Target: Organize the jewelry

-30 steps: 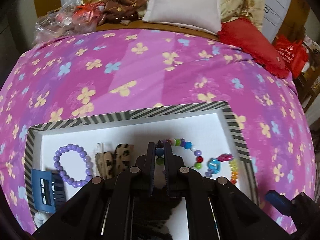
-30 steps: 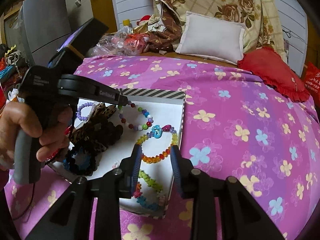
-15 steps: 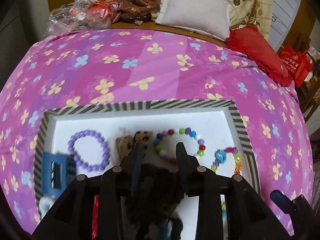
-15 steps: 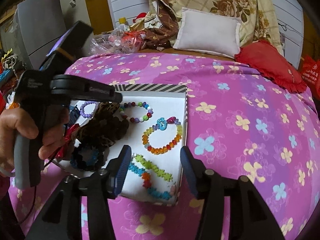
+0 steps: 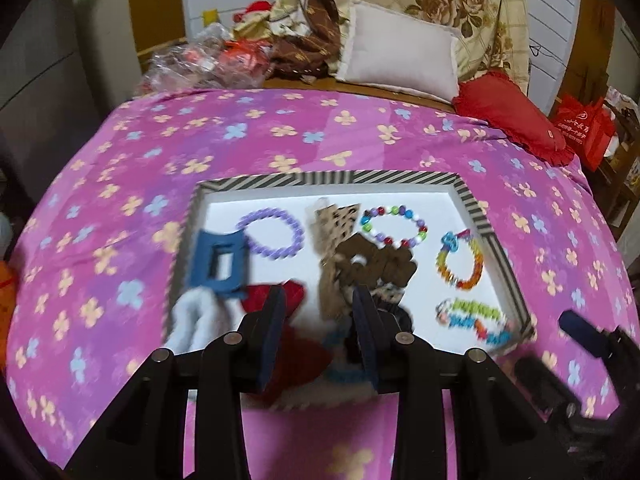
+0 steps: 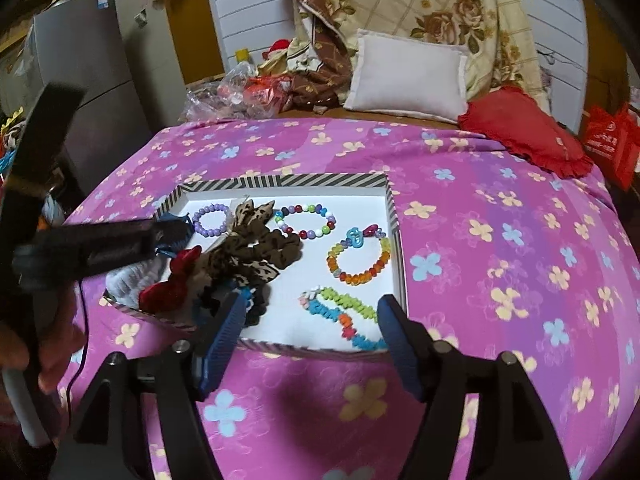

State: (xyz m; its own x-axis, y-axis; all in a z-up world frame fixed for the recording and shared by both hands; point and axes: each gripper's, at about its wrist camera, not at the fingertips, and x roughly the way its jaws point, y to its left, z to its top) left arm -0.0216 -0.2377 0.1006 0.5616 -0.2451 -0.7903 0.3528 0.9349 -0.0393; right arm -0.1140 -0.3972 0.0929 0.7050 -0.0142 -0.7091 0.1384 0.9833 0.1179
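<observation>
A white tray with a striped rim (image 5: 328, 179) (image 6: 280, 180) lies on the pink flowered bedspread. In it are a purple bead bracelet (image 5: 270, 234) (image 6: 211, 220), a mixed-colour bead bracelet (image 5: 394, 226) (image 6: 306, 222), a rainbow bracelet (image 5: 460, 260) (image 6: 358, 258), a green and blue bracelet (image 5: 474, 318) (image 6: 344, 312), leopard scrunchies (image 5: 372, 264) (image 6: 256, 248), a blue hair clip (image 5: 218, 266) and a red bow (image 6: 176, 280). My left gripper (image 5: 318, 300) is open and empty above the tray's near side. My right gripper (image 6: 310, 308) is open and empty above the near right corner.
A white pillow (image 5: 400, 54), a red cushion (image 5: 508, 114) and piled fabrics and plastic bags (image 5: 224, 60) lie at the bed's far end. A red bag (image 5: 584, 124) stands to the right. A grey cabinet (image 6: 80, 80) stands on the left.
My left gripper let go of the mixed-colour bracelet, opened and pulled back and up. My right gripper opened wider and drew back toward the tray's near edge.
</observation>
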